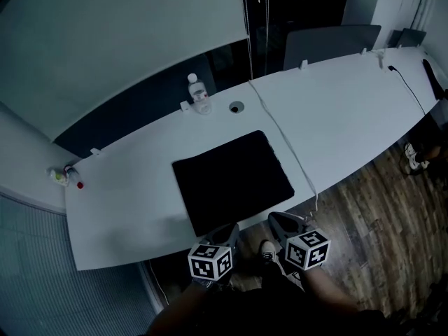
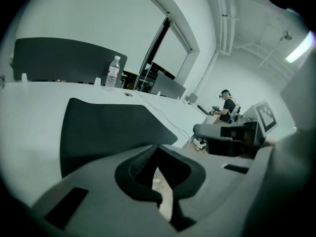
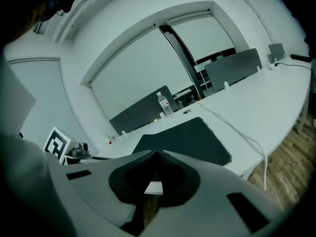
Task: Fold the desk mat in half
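- Lying flat and unfolded, one black desk mat [image 1: 232,179] sits on the long white desk [image 1: 350,117], close to the near edge and roughly midway along it.
- Two grippers hang side by side just off that near edge, short of the mat and not touching it.
- The left gripper [image 1: 229,229] is clenched: in the left gripper view its jaw tips meet with nothing between them, and the mat [image 2: 108,127] lies just ahead.
- The right gripper [image 1: 278,220] is clenched too: in the right gripper view its tips press together on nothing, pointing at the mat's [image 3: 190,139] near edge.
- Two marker cubes show, one on each gripper: the left cube [image 1: 210,262] and the right cube [image 1: 306,250].
- One clear water bottle [image 1: 199,95] stands upright at the far edge of the desk, well apart from the mat.
- One round hole [image 1: 236,107] sits in the desk just beside the bottle.
- One white cable [image 1: 287,148] runs across the desk from far edge to near edge, passing just beside the mat's right side.
- One black cable [image 1: 409,89] trails over the far right end of the desk.
- Some small objects [image 1: 61,176], perhaps two or three, cluster at the left end, too small to identify.
- One other person [image 2: 228,107] stands far off in the left gripper view.
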Tool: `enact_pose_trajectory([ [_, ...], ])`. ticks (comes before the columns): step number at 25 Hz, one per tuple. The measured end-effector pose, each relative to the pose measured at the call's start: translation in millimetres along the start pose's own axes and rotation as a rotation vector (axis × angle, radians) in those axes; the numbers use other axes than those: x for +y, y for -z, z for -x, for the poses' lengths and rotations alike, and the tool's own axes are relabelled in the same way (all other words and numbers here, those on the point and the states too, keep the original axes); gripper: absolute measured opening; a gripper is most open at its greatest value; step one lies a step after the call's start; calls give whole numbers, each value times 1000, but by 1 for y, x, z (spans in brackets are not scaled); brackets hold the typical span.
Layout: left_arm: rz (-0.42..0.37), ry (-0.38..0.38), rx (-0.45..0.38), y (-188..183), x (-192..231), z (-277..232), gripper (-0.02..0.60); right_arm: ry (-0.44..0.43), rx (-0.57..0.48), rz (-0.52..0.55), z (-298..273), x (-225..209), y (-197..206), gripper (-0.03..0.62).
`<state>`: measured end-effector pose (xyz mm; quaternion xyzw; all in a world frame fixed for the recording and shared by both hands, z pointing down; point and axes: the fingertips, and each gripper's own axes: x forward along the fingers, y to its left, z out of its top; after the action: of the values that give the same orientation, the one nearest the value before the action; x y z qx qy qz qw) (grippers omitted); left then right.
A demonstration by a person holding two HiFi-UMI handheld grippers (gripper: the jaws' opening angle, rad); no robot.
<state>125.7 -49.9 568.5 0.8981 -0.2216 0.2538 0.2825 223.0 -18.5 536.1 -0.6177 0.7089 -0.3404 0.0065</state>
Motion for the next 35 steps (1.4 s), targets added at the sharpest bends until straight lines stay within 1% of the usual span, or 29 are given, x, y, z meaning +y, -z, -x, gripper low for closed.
enact_pose_trajectory([
  [7,-6,21,-13,15,19,68,6,-12,-4,18,-8,69,25,23],
  [16,-13,67,-37,37,32,125,6,9,-44,28,2,135,52,23],
  [21,-26,88,-44,54,32,149,6,16,-55,28,11,164,75,23],
  [26,-35,101,-30,76,35,171,6,29,-64,20,19,188,99,23],
  [30,-47,100,-25,86,33,180,6,27,-83,-2,24,197,110,23],
  [35,-51,88,-40,89,31,194,6,10,-75,34,26,208,112,23],
])
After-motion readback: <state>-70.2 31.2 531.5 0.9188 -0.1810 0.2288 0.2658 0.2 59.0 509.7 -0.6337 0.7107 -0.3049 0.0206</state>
